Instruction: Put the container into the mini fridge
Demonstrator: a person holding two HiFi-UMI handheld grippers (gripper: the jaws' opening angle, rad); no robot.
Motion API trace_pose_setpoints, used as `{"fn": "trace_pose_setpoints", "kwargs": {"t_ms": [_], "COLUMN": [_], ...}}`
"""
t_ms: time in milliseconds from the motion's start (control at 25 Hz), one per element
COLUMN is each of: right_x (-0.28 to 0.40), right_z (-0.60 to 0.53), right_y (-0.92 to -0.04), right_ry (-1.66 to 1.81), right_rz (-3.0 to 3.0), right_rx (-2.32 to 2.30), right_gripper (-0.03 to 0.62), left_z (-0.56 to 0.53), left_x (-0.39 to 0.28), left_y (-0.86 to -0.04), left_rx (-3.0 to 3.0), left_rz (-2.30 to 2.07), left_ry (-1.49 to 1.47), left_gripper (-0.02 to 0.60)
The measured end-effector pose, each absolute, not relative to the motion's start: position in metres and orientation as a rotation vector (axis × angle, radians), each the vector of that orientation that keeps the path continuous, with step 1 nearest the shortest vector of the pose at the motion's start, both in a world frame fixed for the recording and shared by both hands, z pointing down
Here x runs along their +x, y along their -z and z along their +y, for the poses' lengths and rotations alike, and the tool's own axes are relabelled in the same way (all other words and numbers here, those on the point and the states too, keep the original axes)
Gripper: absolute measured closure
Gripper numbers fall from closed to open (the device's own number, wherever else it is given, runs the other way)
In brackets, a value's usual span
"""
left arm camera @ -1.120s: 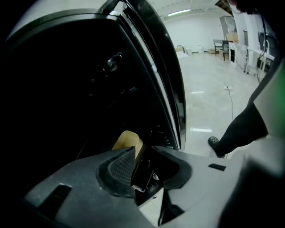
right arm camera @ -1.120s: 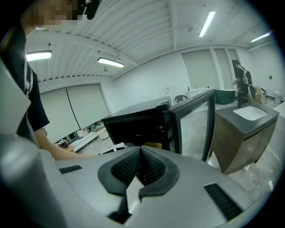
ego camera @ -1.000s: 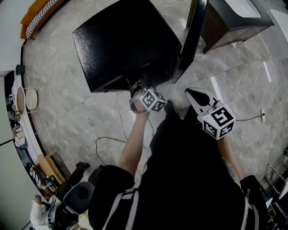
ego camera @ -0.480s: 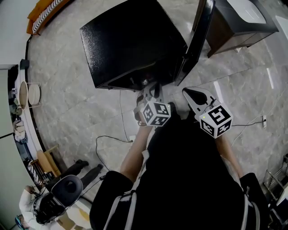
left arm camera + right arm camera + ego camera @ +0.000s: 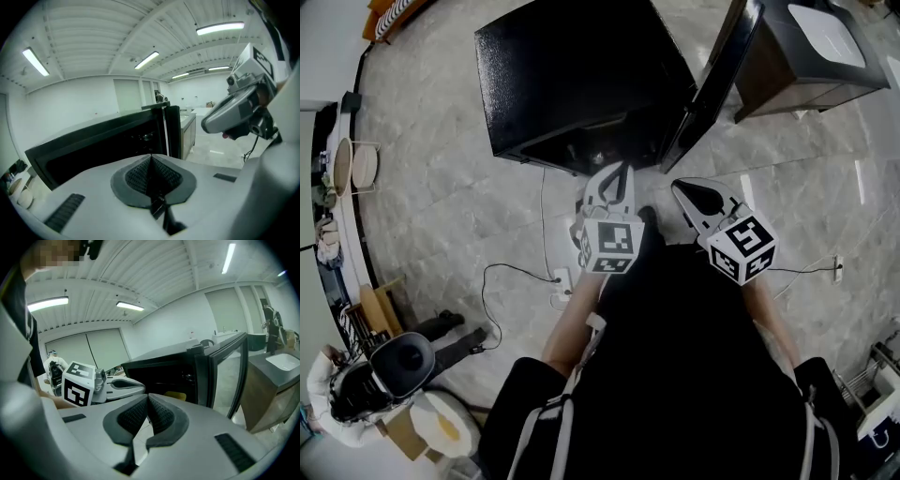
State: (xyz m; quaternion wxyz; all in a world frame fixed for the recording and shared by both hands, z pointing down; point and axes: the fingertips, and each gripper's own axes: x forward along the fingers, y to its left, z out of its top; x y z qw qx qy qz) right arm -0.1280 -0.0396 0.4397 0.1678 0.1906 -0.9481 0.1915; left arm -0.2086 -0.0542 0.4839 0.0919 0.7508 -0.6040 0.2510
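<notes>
The black mini fridge (image 5: 572, 75) stands on the floor with its door (image 5: 717, 80) swung open to the right. In the right gripper view a yellow thing, apparently the container (image 5: 174, 395), lies inside the fridge (image 5: 164, 371). My left gripper (image 5: 624, 170) hangs in front of the fridge opening. Its jaws have just been closing and now stand shut (image 5: 151, 157), with nothing between them. My right gripper (image 5: 677, 185) is beside it, near the door's lower edge, also shut and empty (image 5: 148, 396).
A dark cabinet with a white top (image 5: 825, 47) stands right of the open door. A power strip and cable (image 5: 558, 281) lie on the marble floor near my feet. A person (image 5: 356, 389) crouches at the lower left.
My left gripper has come up and back out of the fridge opening and rolled over. The right gripper has stayed almost where it was.
</notes>
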Motion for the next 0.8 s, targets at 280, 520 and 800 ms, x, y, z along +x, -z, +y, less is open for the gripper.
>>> {"fn": "trace_pose_setpoints", "kwargs": {"t_ms": [280, 520, 800], "right_x": [-0.108, -0.054, 0.029], "right_z": [-0.050, -0.050, -0.060], "right_y": [-0.424, -0.412, -0.413], "right_ry": [-0.514, -0.489, -0.521], "right_rz": [-2.753, -2.783, -2.804], "right_rx": [0.403, 0.329, 0.277], "right_gripper": [0.576, 0.576, 0.576], "left_z": [-0.046, -0.040, -0.045], "left_x": [-0.177, -0.122, -0.035], "left_y": [-0.444, -0.437, -0.436], "left_rx": [2.211, 2.101, 2.031], "left_rz": [-1.879, -1.870, -1.875], "left_ry": [-0.481, -0.384, -0.422], "left_gripper": [0.549, 0.549, 0.549]}}
